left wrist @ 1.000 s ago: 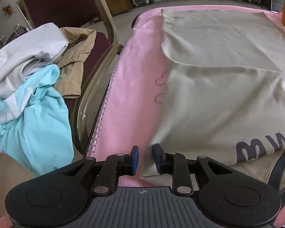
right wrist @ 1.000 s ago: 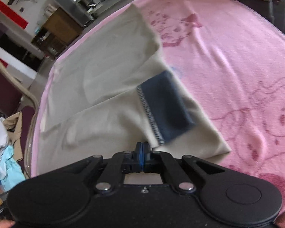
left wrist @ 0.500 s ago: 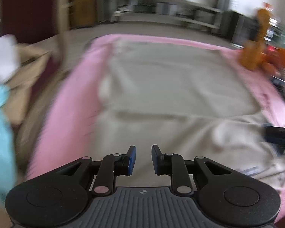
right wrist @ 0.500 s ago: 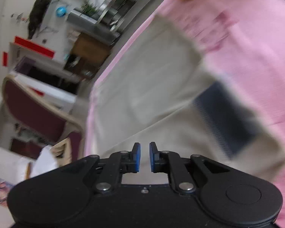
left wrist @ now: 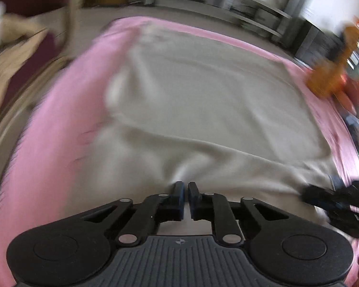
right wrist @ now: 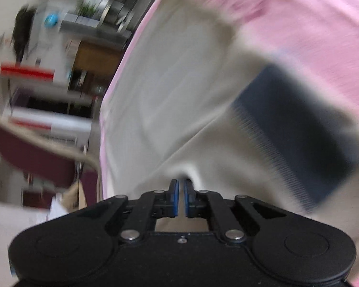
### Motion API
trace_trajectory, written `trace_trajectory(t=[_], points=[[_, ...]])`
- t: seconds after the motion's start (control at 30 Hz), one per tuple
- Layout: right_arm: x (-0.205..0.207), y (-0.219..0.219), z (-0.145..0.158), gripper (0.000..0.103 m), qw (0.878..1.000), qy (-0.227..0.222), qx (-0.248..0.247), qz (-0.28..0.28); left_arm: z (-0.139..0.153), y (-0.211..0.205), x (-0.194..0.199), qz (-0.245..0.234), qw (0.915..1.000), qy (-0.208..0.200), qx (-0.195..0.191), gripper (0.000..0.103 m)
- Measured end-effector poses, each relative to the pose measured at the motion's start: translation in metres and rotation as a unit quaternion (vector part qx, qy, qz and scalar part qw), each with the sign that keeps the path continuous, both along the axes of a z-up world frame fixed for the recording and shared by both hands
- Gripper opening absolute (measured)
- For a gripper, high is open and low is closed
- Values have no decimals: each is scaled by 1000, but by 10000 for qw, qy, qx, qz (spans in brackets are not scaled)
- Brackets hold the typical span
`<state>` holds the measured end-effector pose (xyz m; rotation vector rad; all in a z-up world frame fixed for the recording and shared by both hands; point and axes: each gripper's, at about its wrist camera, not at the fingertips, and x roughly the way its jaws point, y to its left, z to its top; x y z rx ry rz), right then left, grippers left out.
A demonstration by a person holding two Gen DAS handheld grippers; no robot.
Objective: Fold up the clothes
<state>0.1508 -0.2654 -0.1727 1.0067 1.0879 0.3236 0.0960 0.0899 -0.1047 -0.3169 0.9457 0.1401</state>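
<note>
text: none legible | garment: no print readable | background signs: blurred, unreadable

Beige shirt (left wrist: 203,100): soft matt cloth, lightly creased; its navy cuff (right wrist: 296,129) is matt too, with a stitched edge. Pink blanket (left wrist: 57,124) underneath: fuzzy, fleece-like, matt. Left gripper (left wrist: 186,197) and right gripper (right wrist: 181,193): matt black plastic, blue pads, shiny metal pivot pins. Chair (right wrist: 33,153) on far left: maroon upholstery.
</note>
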Motion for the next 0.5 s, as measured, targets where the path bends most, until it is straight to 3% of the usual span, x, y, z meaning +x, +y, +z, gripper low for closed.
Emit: trace_trajectory(t=[0.17, 0.3, 0.5], points=[[-22, -58, 8, 7, 9926, -135, -343, -1154, 5, 38, -26, 816, 9967, -35, 34, 12], [-41, -81, 13, 13, 9780, -215, -1117, -1750, 7, 50, -37, 1350, 9863, 166, 932, 12], [-63, -71, 38, 17, 9873, -278, -945, -1248, 25, 38, -68, 1008, 9917, 5, 798, 13]])
